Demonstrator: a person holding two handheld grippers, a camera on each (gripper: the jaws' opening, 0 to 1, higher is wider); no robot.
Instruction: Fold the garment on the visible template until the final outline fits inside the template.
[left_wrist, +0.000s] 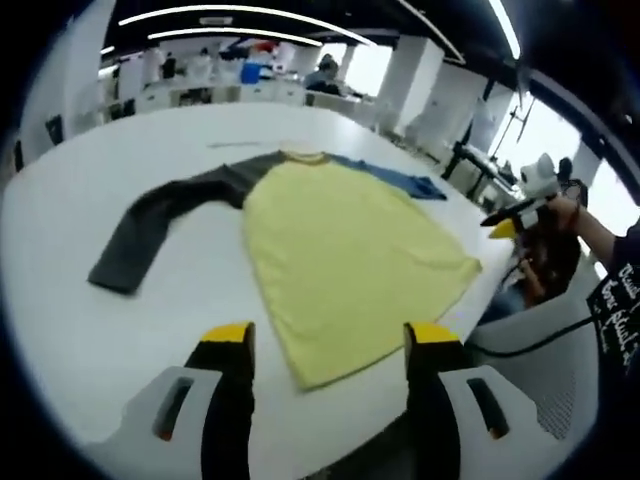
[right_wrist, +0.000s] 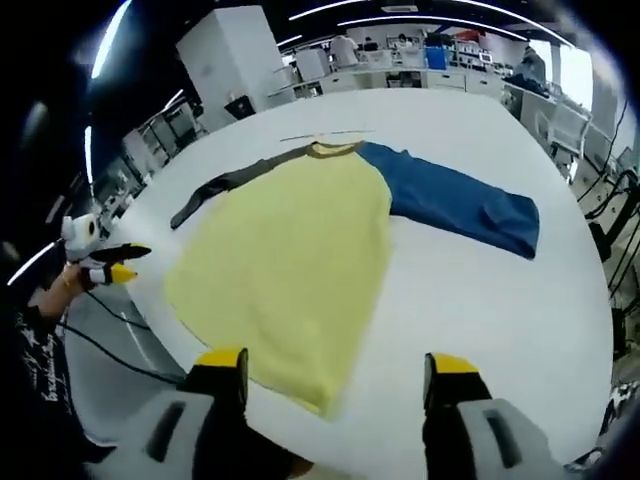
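Although the job was to fold it, the garment (left_wrist: 350, 250) lay spread flat on the white table (left_wrist: 120, 330), a yellow-bodied top with one dark grey sleeve (left_wrist: 160, 225) and one blue sleeve (right_wrist: 460, 205), both stretched out to the sides. No fold showed anywhere on it, so by my judgement the work had not begun: both sleeves and the body were yet to be brought in. I could make out no template outline on the table; a thin line near the collar, at twelve o'clock of the shirt in the right gripper view, was too faint to identify.

The left gripper (left_wrist: 330, 345) hung above the table edge with its jaws apart and nothing between them, the shirt's hem corner just beyond at twelve o'clock. The right gripper (right_wrist: 335, 370) likewise stood wide and empty, the hem corner between its tips at about eleven o'clock. Each gripper appeared small in the other's view, held off the table's edge, at three o'clock in the left gripper view and nine o'clock in the right.

Desks and shelving stood well beyond the table.
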